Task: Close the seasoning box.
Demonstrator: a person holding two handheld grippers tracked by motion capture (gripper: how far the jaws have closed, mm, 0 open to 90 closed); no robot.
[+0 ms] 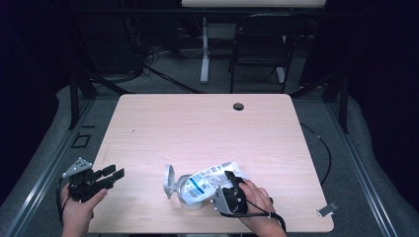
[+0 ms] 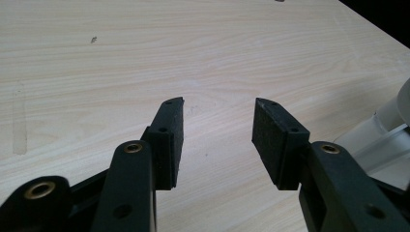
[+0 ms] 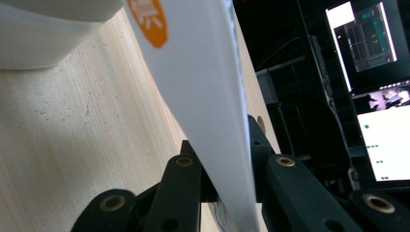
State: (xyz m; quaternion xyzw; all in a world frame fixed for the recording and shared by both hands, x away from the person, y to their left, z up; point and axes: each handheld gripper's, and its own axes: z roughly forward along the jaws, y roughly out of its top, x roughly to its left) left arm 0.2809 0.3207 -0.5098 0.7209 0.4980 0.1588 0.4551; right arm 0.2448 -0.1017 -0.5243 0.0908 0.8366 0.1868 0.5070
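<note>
- A pale wooden table fills the high view, with 1 dark round hole near its far edge.
- A white pouch with blue print lies at the near edge of the table, tipped over a white container whose round lid stands open to the left.
- The right gripper is clamped on the pouch's right end, its 2 jaws pressed against the thin white film on both sides.
- The left gripper hovers at the near-left corner, well apart from the pouch, its jaws spread wide with nothing between them.
</note>
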